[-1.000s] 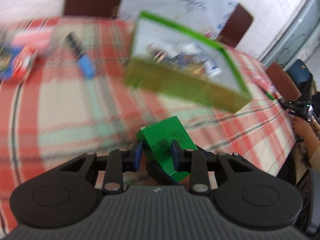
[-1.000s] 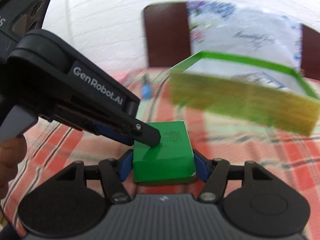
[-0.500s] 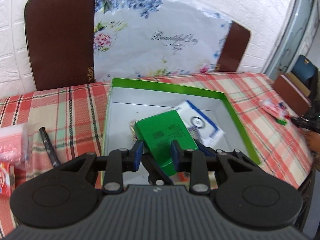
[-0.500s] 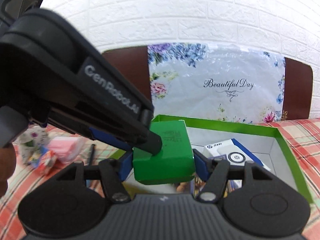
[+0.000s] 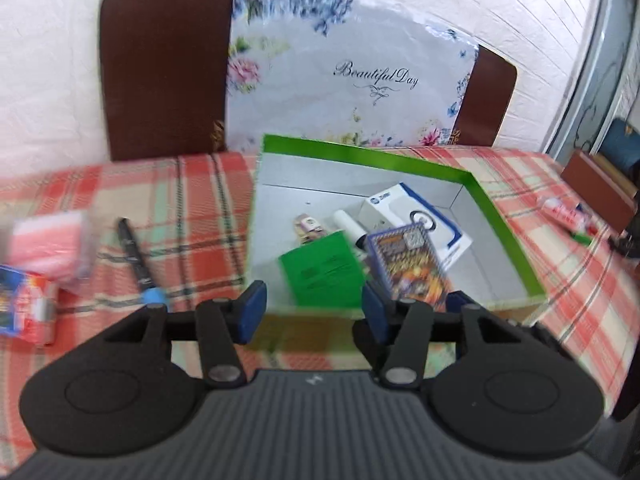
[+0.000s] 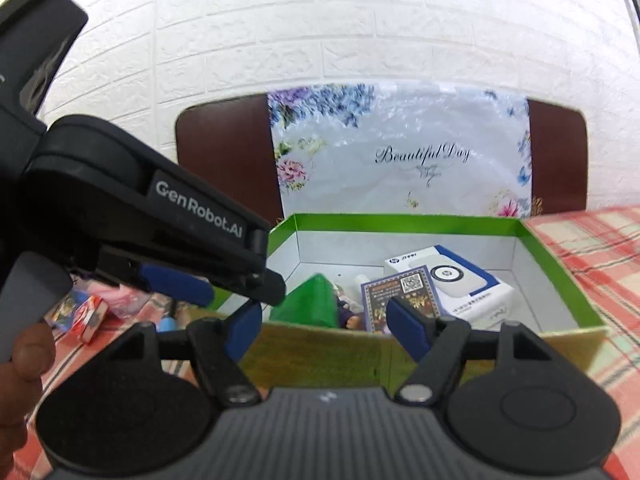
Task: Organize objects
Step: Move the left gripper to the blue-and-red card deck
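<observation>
Jaws of both grippers, just opened, stand empty over green-rimmed box holding green carton, white box and card pack.

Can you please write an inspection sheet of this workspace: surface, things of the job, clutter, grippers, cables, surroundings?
Surface: table under a red plaid cloth.
Job's things: green-rimmed box holds a green carton, a white and blue carton, a card pack, a white tube and a small figure.
Clutter: black pen, pink packet and red packet left of the box; small items at the right edge.
Grippers: left gripper and right gripper have just been opening; nothing between the pads.
Cables: nothing seen.
Surroundings: white brick wall, brown chairs, floral sheet.
</observation>
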### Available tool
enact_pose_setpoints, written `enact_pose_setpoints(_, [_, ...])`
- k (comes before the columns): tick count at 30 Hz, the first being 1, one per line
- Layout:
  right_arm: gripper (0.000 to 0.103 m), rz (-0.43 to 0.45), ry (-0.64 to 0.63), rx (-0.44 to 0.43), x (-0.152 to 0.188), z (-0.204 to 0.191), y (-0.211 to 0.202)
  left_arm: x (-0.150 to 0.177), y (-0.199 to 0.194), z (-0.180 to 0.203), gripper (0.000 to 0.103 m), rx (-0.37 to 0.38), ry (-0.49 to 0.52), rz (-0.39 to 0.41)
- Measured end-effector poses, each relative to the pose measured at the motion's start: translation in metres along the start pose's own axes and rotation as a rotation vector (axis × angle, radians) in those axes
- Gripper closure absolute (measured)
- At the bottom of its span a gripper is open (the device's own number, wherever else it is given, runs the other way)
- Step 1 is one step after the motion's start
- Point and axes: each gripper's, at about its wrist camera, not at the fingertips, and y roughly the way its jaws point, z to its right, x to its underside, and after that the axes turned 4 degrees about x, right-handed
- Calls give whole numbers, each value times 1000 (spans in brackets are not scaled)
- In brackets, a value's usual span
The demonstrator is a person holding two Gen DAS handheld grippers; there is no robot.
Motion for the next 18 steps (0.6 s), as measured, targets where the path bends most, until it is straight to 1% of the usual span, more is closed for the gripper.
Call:
enact_pose_setpoints(2, [32, -28, 1, -34, 4, -6, -8, 10, -13, -7, 48, -8, 4, 13])
enact_pose_setpoints(4, [32, -65, -26, -61, 9, -17, -8, 21, -22, -21, 48, -54, 5, 22])
enact_pose_setpoints(5, [31, -107, -46, -87, 12, -23, -4, 27, -26, -29, 48, -84, 1, 16])
enact_pose_setpoints(8, [33, -283, -96, -182, 27, -46, 12, 50, -30, -68, 48, -183, -45, -50])
enact_pose_setpoints(9, [27, -318, -124, -210, 31, -56, 14, 58, -32, -83, 49, -220, -65, -71])
enact_pose_setpoints(10, [25, -297, -175, -206, 33, -67, 11, 66, -35, -98, 49, -257, -83, -83])
enact_pose_setpoints(12, [25, -308, -219, -265, 32, -84, 10, 82, -46, -131, 49, -324, -135, -94])
enact_pose_setpoints(14, [26, -311, -258, -302, 33, -103, 11, 96, -66, -158, 48, -380, -152, -35])
enact_pose_setpoints(16, [30, -302, -303, -338, 30, -121, 16, 107, -81, -180, 48, -482, -156, -9])
enact_pose_setpoints(18, [34, -284, -342, -365, 23, -142, 28, 117, -94, -201, 47, -518, -179, 42])
